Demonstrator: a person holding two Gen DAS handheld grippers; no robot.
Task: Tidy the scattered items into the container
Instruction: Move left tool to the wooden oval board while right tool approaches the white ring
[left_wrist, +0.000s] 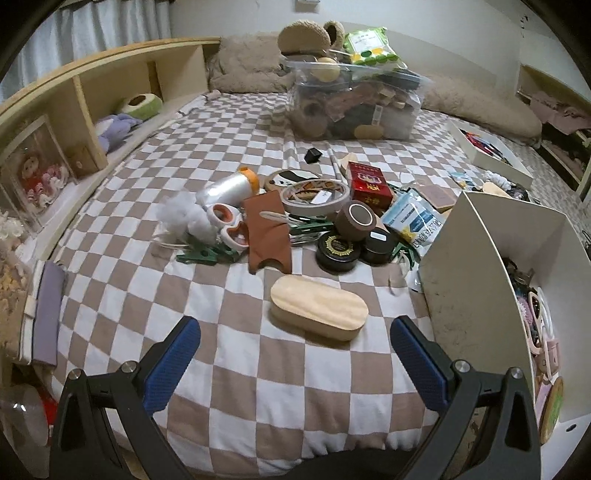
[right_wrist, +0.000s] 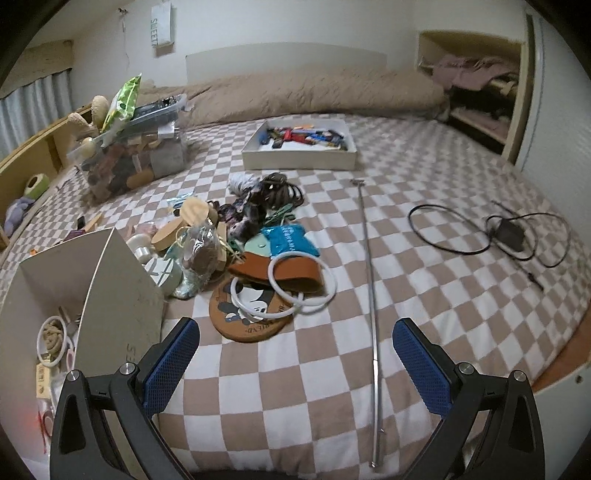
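Note:
My left gripper (left_wrist: 295, 354) is open and empty above the checkered bed, just short of an oval wooden box (left_wrist: 319, 313). Beyond it lies a pile: tape rolls (left_wrist: 314, 197), a brown tape roll (left_wrist: 356, 219), black round tins (left_wrist: 338, 251), a brown leather piece (left_wrist: 267, 234), a red box (left_wrist: 369, 184). The white container (left_wrist: 480, 273) stands at the right with items inside. My right gripper (right_wrist: 295, 354) is open and empty above the bed. Ahead of it lie white rings (right_wrist: 303, 282) on a round cork coaster (right_wrist: 247, 314). The container (right_wrist: 92, 284) is at the left.
A long metal rod (right_wrist: 371, 295) lies along the bed right of centre. A black cable with adapter (right_wrist: 509, 232) lies at the right. A white tray (right_wrist: 301, 144) of small items and a full clear bin (left_wrist: 354, 99) stand farther back. A wooden shelf (left_wrist: 74, 110) runs along the left.

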